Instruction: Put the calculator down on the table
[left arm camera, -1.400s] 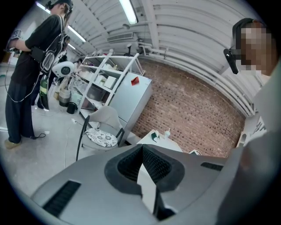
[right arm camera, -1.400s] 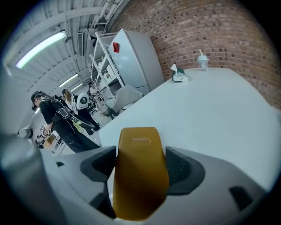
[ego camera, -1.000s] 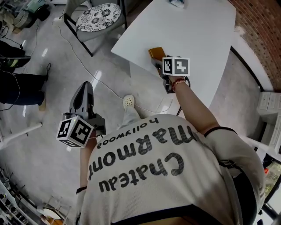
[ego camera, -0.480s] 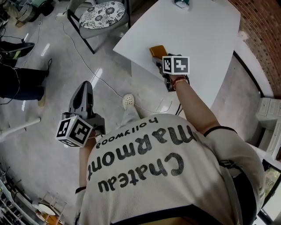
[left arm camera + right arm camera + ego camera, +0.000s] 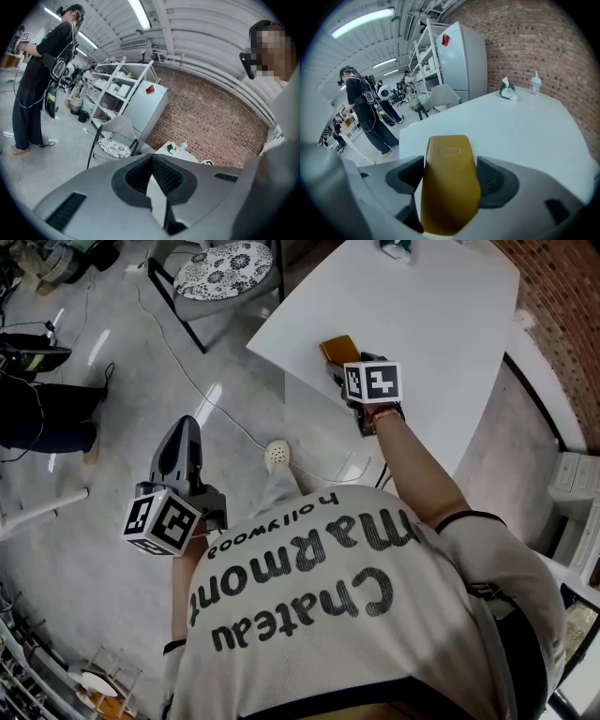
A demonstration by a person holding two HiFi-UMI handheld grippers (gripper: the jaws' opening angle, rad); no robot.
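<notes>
Barely shifted — right gripper (image 5: pixel 339 371) clamped on calculator (image 5: pixel 338 348) at table (image 5: pixel 422 306) edge; left gripper (image 5: pixel 183 429) jaws together, empty.

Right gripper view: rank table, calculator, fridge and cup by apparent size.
1. table, fills most of the middle of the frame.
2. calculator, held in the right gripper; it looks big only because it sits right at the camera.
3. fridge, close behind the calculator, so that order is unsure.
4. cup, clearly smallest.
</notes>
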